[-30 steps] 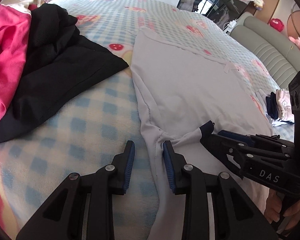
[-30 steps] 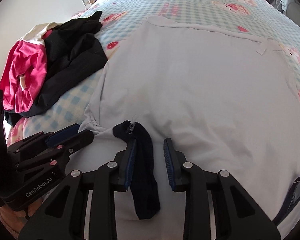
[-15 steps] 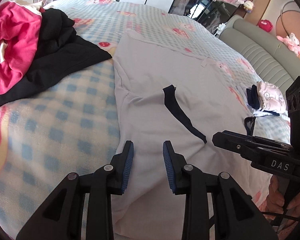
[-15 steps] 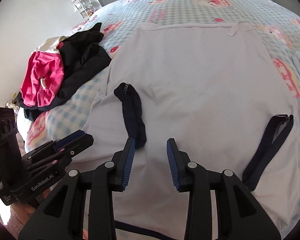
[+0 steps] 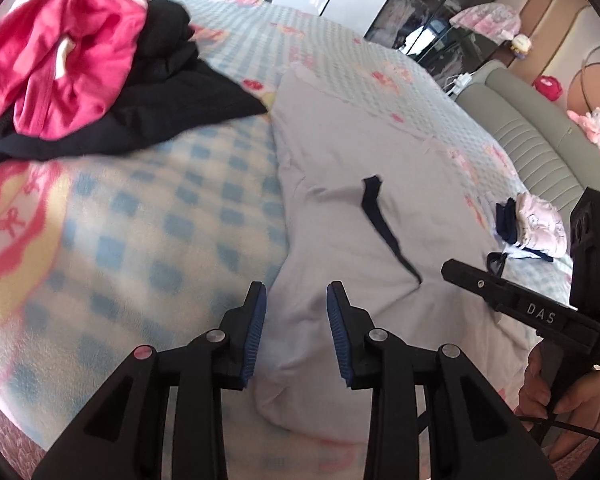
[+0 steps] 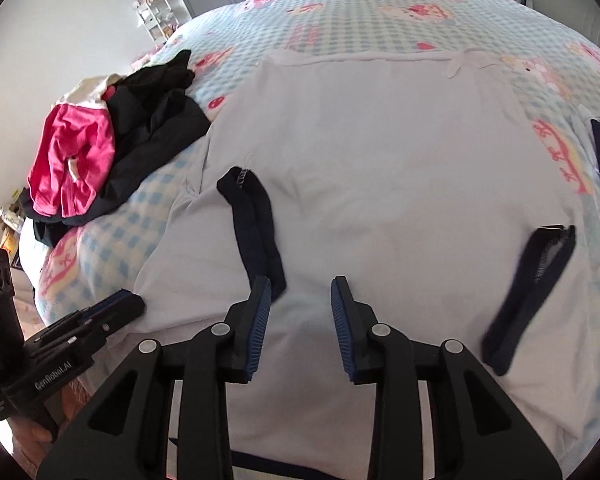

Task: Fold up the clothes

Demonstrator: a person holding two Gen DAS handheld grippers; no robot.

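Note:
A pale lilac T-shirt [image 5: 360, 184] [image 6: 380, 140] lies spread flat on the bed. Its left sleeve is folded inward onto the body, and the navy cuff [image 5: 384, 224] [image 6: 256, 224] lies on top. The other navy cuff [image 6: 528, 292] lies at the shirt's right side. My left gripper [image 5: 296, 292] hovers over the shirt's left edge, open with nothing between its pads. My right gripper [image 6: 300, 284] is open above the near part of the shirt, just right of the folded cuff's end. Each gripper shows in the other's view: the left gripper [image 6: 116, 304] and the right gripper [image 5: 460, 270].
A heap of pink clothes [image 5: 60, 60] [image 6: 76, 152] and black clothes [image 5: 172, 92] lies on the left of the checked blanket [image 5: 140, 240]. Small folded garments [image 5: 536, 224] sit at the right, near the grey padded headboard [image 5: 532, 148]. A person's hand [image 5: 556, 392] holds the right gripper.
Both grippers let go of the sleeve they held a second ago and drew back toward the near edge. The sleeve now rests folded on the shirt.

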